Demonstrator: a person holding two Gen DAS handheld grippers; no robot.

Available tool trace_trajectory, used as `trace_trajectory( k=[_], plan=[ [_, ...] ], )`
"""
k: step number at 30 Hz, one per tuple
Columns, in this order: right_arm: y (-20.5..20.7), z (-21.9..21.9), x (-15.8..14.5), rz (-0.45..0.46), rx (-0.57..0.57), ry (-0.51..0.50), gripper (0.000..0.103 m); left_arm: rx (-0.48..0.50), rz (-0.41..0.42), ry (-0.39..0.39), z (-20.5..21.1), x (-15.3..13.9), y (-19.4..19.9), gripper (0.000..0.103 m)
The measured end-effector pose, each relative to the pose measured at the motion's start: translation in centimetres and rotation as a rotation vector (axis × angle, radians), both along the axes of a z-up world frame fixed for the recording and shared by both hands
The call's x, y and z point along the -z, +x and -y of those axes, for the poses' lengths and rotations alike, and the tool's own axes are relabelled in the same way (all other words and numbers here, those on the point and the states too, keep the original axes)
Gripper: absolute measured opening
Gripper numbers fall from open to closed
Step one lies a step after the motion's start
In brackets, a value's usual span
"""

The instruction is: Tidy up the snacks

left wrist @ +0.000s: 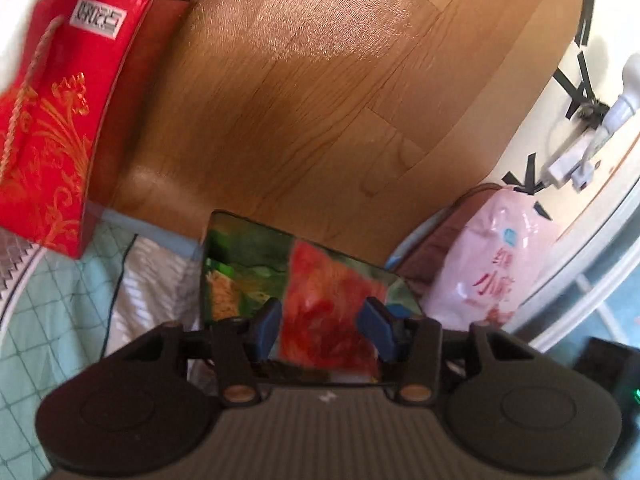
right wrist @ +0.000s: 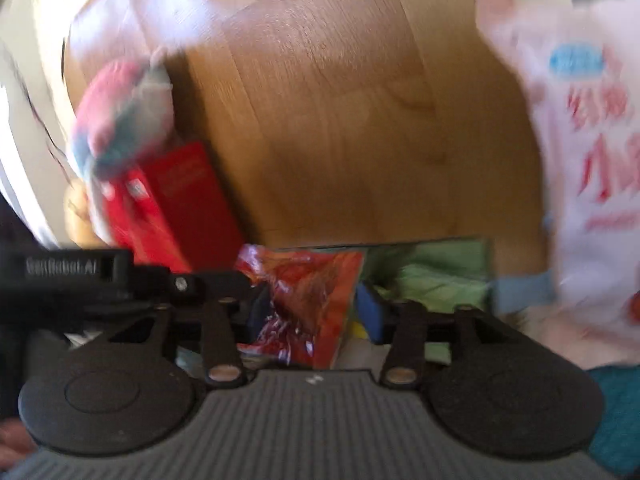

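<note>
A flat green and red snack packet (left wrist: 312, 280) lies at the near edge of the wooden floor, between the blue pads of my left gripper (left wrist: 325, 326), whose jaws stand apart around it. The right wrist view is blurred. There my right gripper (right wrist: 316, 312) has its jaws apart around a crinkled red snack bag (right wrist: 312, 300), with the green packet (right wrist: 436, 268) just behind it. A pink snack bag (left wrist: 496, 264) stands to the right and also shows in the right wrist view (right wrist: 592, 160). The left gripper's black body (right wrist: 76, 276) shows at the left of that view.
A red gift bag (left wrist: 60, 116) with gold pattern and rope handle stands at the left; it also shows in the right wrist view (right wrist: 176, 208) under a pink and blue bundle (right wrist: 120, 116). A teal quilted cloth (left wrist: 60, 320) lies near. White furniture with black tape and a plug (left wrist: 576, 136) is at the right.
</note>
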State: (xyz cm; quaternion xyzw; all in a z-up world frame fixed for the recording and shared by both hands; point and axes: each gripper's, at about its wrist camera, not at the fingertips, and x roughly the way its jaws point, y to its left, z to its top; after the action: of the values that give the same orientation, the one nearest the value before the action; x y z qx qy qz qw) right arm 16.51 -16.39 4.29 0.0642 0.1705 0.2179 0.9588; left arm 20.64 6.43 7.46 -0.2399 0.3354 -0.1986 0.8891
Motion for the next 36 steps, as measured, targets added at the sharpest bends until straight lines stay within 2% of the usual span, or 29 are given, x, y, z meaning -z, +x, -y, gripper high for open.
trace_trajectory(
  k=[5,8,12,14,18,20,23,27,29,32,36],
  plan=[
    [-4.0,0.4,0.4,0.1,0.054,-0.01,0.054,-0.042,0.056,0.032,-0.3,-0.9,-1.9,0.046],
    [-7.1,1.0,1.2,0.126,0.074,0.03,0.054,-0.049,0.092,0.04,-0.2,-1.8,-4.1,0.048],
    [-11.2,1.9,2.9,0.099,0.108,0.069,0.055,-0.042,0.119,0.099,1.2,-2.4,-7.9,0.054],
    [-13.0,2.4,4.0,0.065,0.132,0.091,0.057,-0.033,0.123,0.14,2.3,-2.3,-9.8,0.055],
    [-16.0,3.4,5.5,-0.022,0.17,0.123,0.058,-0.019,0.117,0.231,4.5,-1.4,-13.3,0.065],
    [-17.1,4.0,6.2,-0.067,0.175,0.142,0.062,-0.018,0.121,0.294,5.5,-1.1,-15.0,0.068],
    [-18.8,4.5,7.0,-0.1,0.184,0.168,0.072,-0.034,0.127,0.361,6.5,-1.0,-17.2,0.08],
    [-20.5,4.4,7.3,-0.097,0.183,0.168,0.081,-0.081,0.152,0.431,7.0,-1.4,-19.6,0.102],
    [-21.0,4.2,7.1,-0.094,0.175,0.173,0.084,-0.097,0.156,0.461,7.3,-1.6,-20.6,0.103],
    [-22.0,3.9,6.8,-0.07,0.173,0.171,0.095,-0.114,0.142,0.497,7.5,-1.7,-21.6,0.103],
    [-23.3,3.8,6.4,-0.048,0.169,0.176,0.098,-0.134,0.12,0.533,7.5,-1.8,-22.5,0.103]
  ],
)
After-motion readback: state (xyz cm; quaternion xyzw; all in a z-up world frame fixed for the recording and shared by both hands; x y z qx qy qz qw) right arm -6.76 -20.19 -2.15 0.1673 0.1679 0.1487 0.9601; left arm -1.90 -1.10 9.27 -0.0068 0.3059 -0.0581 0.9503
